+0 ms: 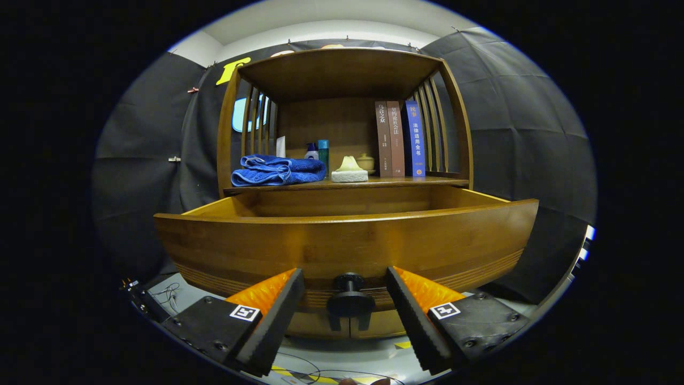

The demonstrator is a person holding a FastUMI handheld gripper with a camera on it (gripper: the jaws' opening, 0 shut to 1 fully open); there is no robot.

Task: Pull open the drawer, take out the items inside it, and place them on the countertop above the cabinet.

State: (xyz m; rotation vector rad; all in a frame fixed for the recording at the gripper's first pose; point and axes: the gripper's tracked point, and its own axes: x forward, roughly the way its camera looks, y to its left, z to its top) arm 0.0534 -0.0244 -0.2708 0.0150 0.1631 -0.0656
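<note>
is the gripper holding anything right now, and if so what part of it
Nothing is held. The gripper is open, its fingers spread on either side of the drawer's knob without touching it. The drawer is already pulled out.

The gripper (pixel 345 291) is level and pointing forward, its two fingers (pixel 278 315) spread wide apart with nothing pressed between them.
</note>
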